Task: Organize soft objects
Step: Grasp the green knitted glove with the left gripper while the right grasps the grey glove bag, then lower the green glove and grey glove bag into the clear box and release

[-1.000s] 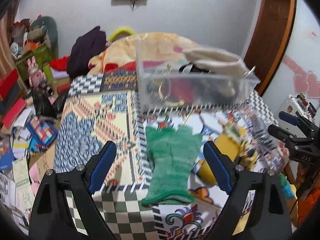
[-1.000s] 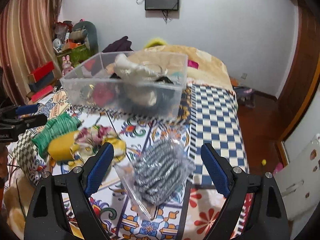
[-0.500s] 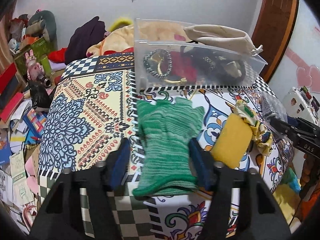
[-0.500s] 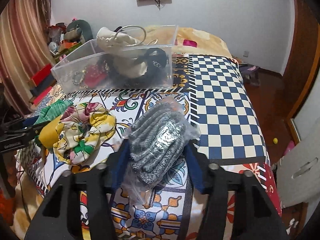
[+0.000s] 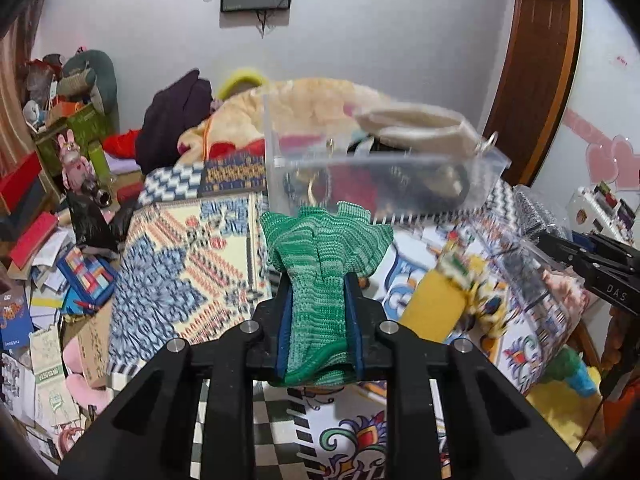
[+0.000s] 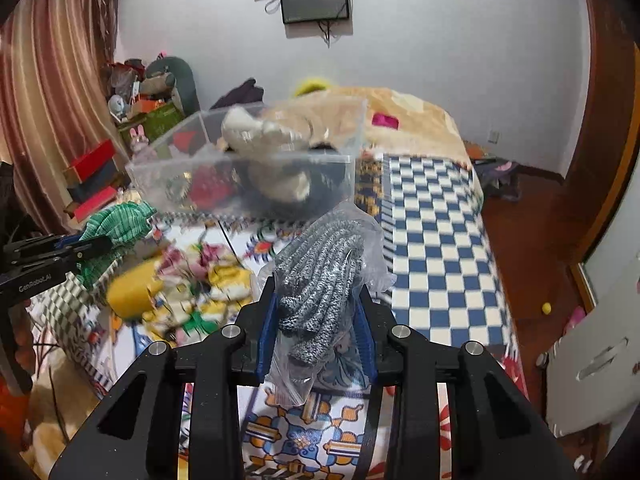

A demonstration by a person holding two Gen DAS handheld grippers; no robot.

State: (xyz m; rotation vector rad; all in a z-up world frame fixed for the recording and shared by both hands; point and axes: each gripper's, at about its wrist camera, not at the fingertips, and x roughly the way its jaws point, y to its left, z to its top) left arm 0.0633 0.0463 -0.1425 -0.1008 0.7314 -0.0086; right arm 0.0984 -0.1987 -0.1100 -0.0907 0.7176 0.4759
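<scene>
My left gripper (image 5: 318, 320) is shut on a green knitted glove (image 5: 320, 264) and holds it lifted above the patterned bed cover. My right gripper (image 6: 318, 320) is shut on a clear bag of grey knitted gloves (image 6: 320, 276), also lifted. A clear plastic bin (image 5: 384, 176) stands on the bed behind both, holding a beige pouch (image 5: 416, 128) and other soft items. In the right wrist view the bin (image 6: 248, 176) is ahead and to the left, and the left gripper with the green glove (image 6: 116, 228) is at far left.
A yellow sponge-like block (image 5: 434, 304) and a floral cloth (image 6: 200, 280) lie on the bed between the grippers. Blankets and clothes (image 5: 288, 100) pile up behind the bin. Boxes, books and toys (image 5: 60, 240) clutter the floor on the left. A wooden door (image 5: 536, 60) stands right.
Both grippers dropped onto their items, closed on them and lifted: the left took the green glove, the right took the bag of grey gloves.
</scene>
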